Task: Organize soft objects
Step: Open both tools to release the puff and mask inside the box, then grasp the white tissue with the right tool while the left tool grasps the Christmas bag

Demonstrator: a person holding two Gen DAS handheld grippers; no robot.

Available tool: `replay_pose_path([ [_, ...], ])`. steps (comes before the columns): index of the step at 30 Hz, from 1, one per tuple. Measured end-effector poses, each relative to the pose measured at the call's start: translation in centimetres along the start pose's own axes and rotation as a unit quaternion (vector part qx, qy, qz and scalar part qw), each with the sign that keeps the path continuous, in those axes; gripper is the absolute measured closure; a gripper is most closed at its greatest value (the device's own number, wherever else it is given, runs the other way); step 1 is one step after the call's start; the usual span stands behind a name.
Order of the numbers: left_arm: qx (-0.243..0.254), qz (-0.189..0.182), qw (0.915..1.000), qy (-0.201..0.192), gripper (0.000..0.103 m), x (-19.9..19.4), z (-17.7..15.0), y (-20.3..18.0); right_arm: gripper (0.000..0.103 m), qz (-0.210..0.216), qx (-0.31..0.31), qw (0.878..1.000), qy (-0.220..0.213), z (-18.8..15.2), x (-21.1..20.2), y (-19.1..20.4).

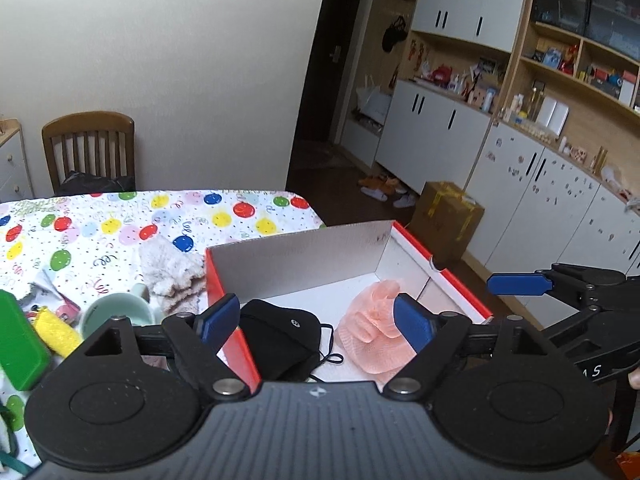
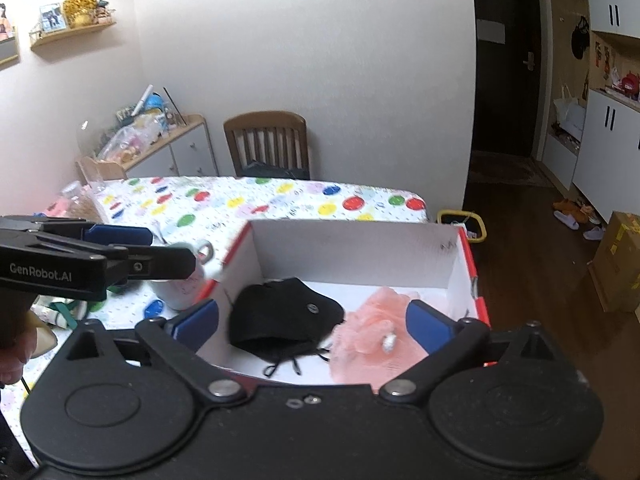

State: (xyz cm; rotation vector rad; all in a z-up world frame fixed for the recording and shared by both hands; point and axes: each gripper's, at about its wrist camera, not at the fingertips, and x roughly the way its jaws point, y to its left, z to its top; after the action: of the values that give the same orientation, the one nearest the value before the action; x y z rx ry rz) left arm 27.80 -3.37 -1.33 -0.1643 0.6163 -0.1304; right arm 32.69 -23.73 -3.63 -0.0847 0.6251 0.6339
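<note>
Mug [image 1: 116, 312] and knit cloth [image 1: 172, 272] beside box [image 1: 304, 256]

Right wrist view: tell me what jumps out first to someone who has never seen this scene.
The red-edged white box in the middle draws the eye, with a black face mask lying on its left side and a pink mesh piece on its right. Behind it spreads the bright balloon-print tablecloth, and the open right gripper frames the box from below.
</note>
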Motion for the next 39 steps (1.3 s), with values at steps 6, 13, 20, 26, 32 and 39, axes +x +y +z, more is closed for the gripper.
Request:
replay_pose_path([
  [6,-0.018,0.017,0.9997,-0.005,0.003,-2.8,-0.5,1.8,0.001,0.013,-0.006,1.000,-0.008,0.1,-0.9,2.7],
  [13,-0.026,0.033,0.9983,-0.041,0.000,-6.1,-2.1,5.2,0.000,0.023,-0.011,1.000,-0.008,-0.4,-0.8,6.6],
  [20,-0.008,0.057,0.9955,-0.075,0.000,-9.9,-3.8,9.5,0.000,0.027,-0.010,0.999,0.013,-1.3,0.4,11.2],
  [26,-0.016,0.071,0.9943,-0.078,0.000,-13.0,-5.6,14.2,0.000,0.017,0.000,0.999,0.033,-2.8,1.8,14.5],
  [32,-0.036,0.082,0.9935,-0.071,0.000,-15.1,-7.7,18.7,0.000,-0.007,0.019,0.998,0.062,-5.0,3.9,16.8],
  [39,-0.049,0.116,0.9912,-0.041,0.000,-16.4,-11.1,23.5,0.001,-0.049,0.037,0.993,0.100,-8.3,7.6,18.7],
])
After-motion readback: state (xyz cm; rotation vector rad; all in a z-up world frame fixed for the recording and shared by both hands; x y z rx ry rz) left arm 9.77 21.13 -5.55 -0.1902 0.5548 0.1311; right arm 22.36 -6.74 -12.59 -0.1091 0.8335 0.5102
